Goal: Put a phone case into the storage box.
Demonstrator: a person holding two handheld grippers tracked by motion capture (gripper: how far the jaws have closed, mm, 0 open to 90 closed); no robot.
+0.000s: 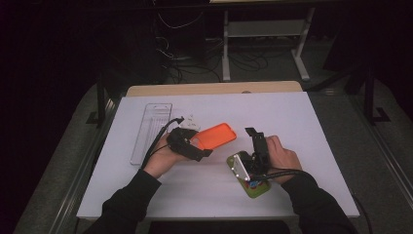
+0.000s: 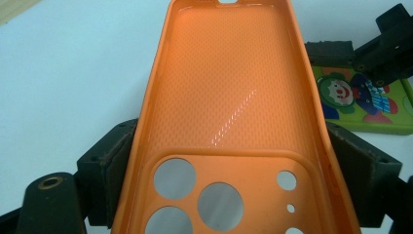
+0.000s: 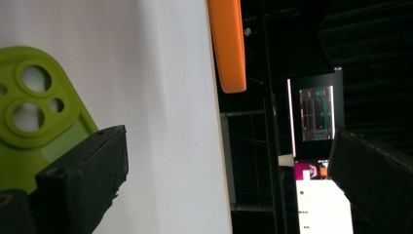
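From the high view I see my left gripper [image 1: 204, 146] holding the orange phone case [image 1: 218, 136] up off the white table [image 1: 292, 117], its free end pointing toward the middle. My right gripper [image 1: 253, 136] stands just beside the green phone case [image 1: 253, 187], which lies flat near the table's front edge. A clear plastic tray [image 1: 151, 129] sits well apart on the left.

In the left gripper view the orange phone case runs away from me with its hollow side up, and the jaws press on its two long walls at the camera-hole end. I judge it light, rubbery and bendable, so I'd grip the side walls near a corner, where it is stiffest; squeezing mid-length would likely bow it.

In the right gripper view the jaws stand wide apart with nothing between them. The green phone case [image 3: 29, 107] lies flat beside one jaw, camera holes showing. It looks equally soft and light; I'd take it across an edge, not the thin back.
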